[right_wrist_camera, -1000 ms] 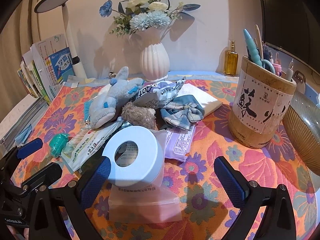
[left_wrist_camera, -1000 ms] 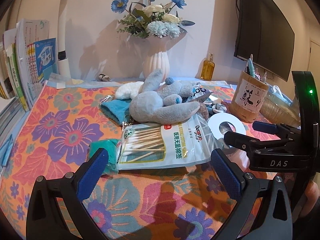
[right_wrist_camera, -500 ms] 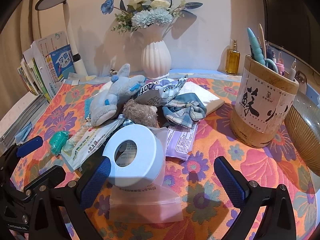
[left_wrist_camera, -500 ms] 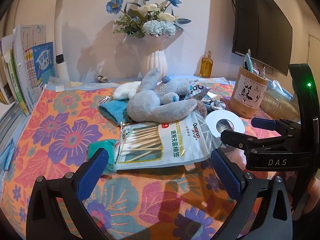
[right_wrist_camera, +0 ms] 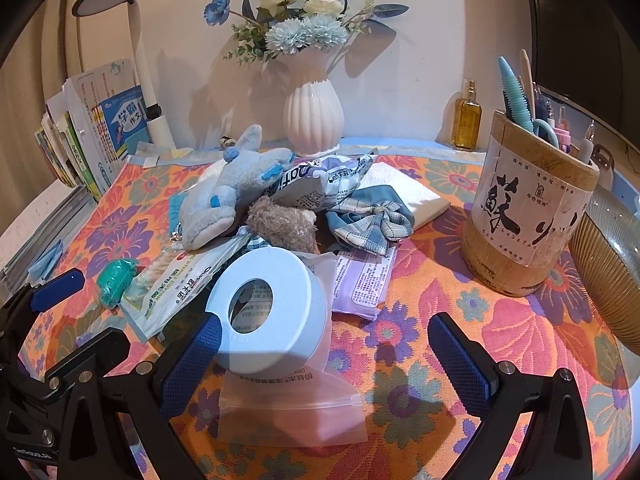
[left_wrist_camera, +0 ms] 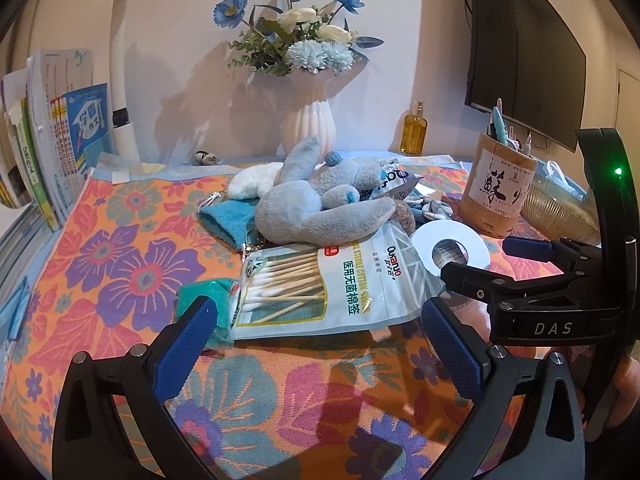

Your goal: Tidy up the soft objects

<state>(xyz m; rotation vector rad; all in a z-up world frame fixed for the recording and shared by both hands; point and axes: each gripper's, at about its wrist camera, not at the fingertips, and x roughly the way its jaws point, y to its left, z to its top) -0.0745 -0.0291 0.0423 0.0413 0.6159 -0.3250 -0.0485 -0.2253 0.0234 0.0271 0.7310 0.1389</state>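
Note:
A grey-blue plush rabbit (left_wrist_camera: 320, 212) (right_wrist_camera: 228, 196) lies in a pile on the flowered cloth, partly on a cotton swab bag (left_wrist_camera: 320, 288) (right_wrist_camera: 176, 284). A brown plush (right_wrist_camera: 282, 226), a plaid bow (right_wrist_camera: 370, 224), a teal pouch (left_wrist_camera: 230, 220), a white plush (left_wrist_camera: 254, 184) and a folded white towel (right_wrist_camera: 404, 188) lie around it. My left gripper (left_wrist_camera: 316, 344) is open and empty, just short of the swab bag. My right gripper (right_wrist_camera: 324, 354) is open, with a white tape roll (right_wrist_camera: 268, 312) near its left finger.
A white vase (right_wrist_camera: 314, 116) of flowers stands at the back. A bamboo pen holder (right_wrist_camera: 528, 212), a ribbed bowl (right_wrist_camera: 604, 268) and an oil bottle (right_wrist_camera: 466, 118) are at the right. Books (left_wrist_camera: 60, 140) and a lamp (right_wrist_camera: 140, 60) are at the left. My right gripper (left_wrist_camera: 492, 264) shows in the left wrist view.
Both grippers have drawn back and risen slightly from the pile. Nothing on the cloth has moved, and both stay open.

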